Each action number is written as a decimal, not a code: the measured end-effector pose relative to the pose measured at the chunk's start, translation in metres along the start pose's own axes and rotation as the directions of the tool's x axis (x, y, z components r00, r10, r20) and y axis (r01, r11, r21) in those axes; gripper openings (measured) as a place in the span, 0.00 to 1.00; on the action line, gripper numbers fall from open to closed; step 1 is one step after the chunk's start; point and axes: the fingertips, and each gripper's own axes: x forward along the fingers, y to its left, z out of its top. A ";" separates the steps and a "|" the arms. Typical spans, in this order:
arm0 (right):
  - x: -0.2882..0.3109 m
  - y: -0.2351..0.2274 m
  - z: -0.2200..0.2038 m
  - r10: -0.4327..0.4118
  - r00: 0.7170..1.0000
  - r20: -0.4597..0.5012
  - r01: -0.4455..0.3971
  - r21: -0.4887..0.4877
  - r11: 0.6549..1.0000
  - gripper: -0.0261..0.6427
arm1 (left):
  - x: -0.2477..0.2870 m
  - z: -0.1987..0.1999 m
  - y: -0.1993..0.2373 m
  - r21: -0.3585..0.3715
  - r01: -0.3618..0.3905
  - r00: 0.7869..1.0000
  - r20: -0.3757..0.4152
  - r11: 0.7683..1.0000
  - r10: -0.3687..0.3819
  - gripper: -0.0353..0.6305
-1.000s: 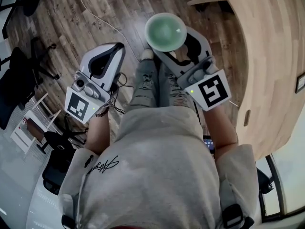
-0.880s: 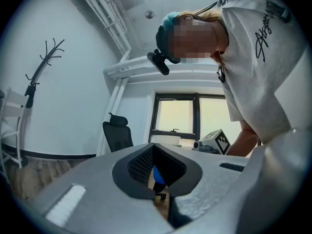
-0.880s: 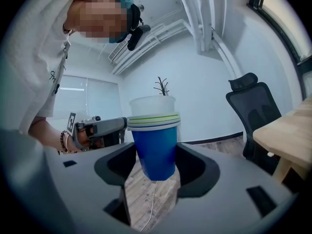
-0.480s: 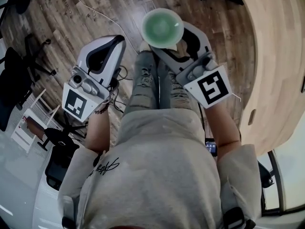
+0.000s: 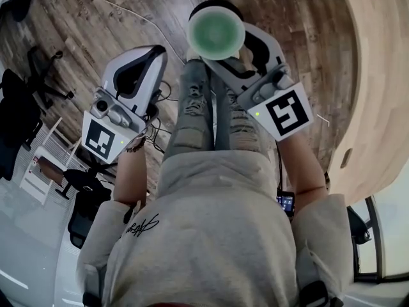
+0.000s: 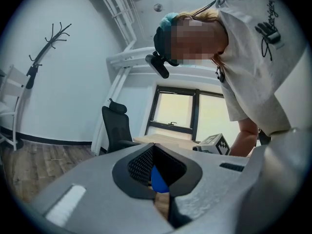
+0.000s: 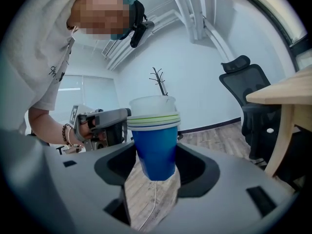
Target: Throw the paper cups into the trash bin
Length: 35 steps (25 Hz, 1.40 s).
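Over wooden floor point(image 5: 115, 31), nested paper cups point(image 5: 215, 32) clamped in right gripper point(image 7: 153, 179) are carried farther from table point(image 5: 377, 75), binward; left gripper point(image 6: 154, 147) closed, empty

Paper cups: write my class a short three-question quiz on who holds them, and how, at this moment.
1. True or false: the left claw holds the paper cups.
2. In the right gripper view, the outermost cup is: A red, B blue, C yellow.
3. Fill in: the right claw grips not one cup but a nested ____.
Key: 1 false (the left claw is shut on nothing and the right claw holds the cups). 2 B. 3 stack.
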 end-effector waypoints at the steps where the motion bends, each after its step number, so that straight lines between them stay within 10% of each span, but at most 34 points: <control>1: 0.001 -0.001 -0.005 0.000 1.000 0.000 0.000 0.001 1.000 0.42 | 0.000 -0.005 0.000 -0.006 0.002 1.000 -0.006 1.000 -0.002 0.05; 35: 0.040 -0.064 -0.243 -0.091 0.971 -0.220 0.094 0.002 0.996 0.42 | 0.000 -0.110 0.001 -0.111 0.069 0.994 -0.076 0.991 -0.077 0.05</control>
